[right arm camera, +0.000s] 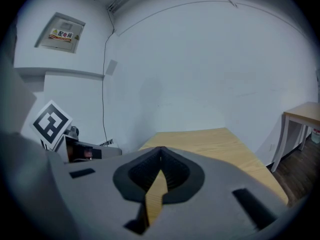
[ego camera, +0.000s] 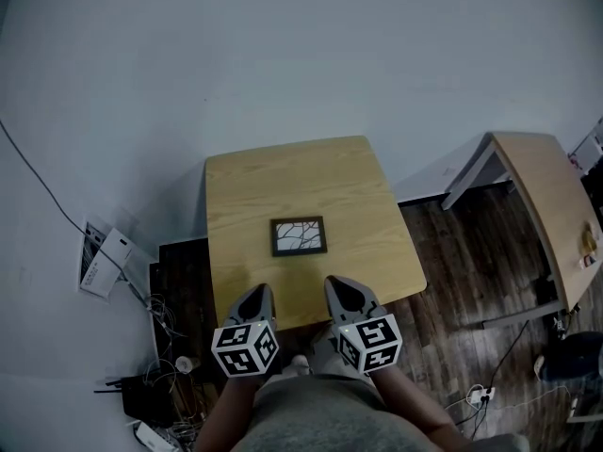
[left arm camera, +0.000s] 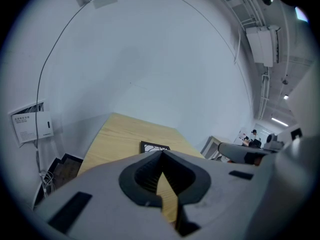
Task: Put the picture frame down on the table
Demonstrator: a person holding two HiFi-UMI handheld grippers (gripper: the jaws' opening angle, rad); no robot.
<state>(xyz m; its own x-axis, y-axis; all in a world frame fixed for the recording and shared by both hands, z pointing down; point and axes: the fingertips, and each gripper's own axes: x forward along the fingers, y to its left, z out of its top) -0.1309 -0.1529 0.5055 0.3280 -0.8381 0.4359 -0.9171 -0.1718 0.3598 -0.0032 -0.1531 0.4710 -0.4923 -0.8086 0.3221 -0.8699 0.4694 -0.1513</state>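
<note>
A small dark picture frame (ego camera: 300, 235) with a branch-like drawing lies flat in the middle of the light wooden table (ego camera: 245, 186). Both grippers hover over the table's near edge, apart from the frame. My left gripper (ego camera: 260, 294) is shut and holds nothing. My right gripper (ego camera: 335, 284) is likewise shut and holds nothing. In the left gripper view the frame (left arm camera: 154, 146) peeks out just beyond the closed tips of the left gripper (left arm camera: 161, 153). The right gripper view shows the right gripper (right arm camera: 160, 149) closed over bare tabletop (right arm camera: 215, 139), with the frame hidden from it.
A second wooden table (ego camera: 546, 205) stands to the right on the dark wood floor. A white wall box (ego camera: 104, 262) and tangled cables (ego camera: 160, 328) lie left of the table. A pale wall runs behind it. The left gripper's marker cube (right arm camera: 50, 124) shows in the right gripper view.
</note>
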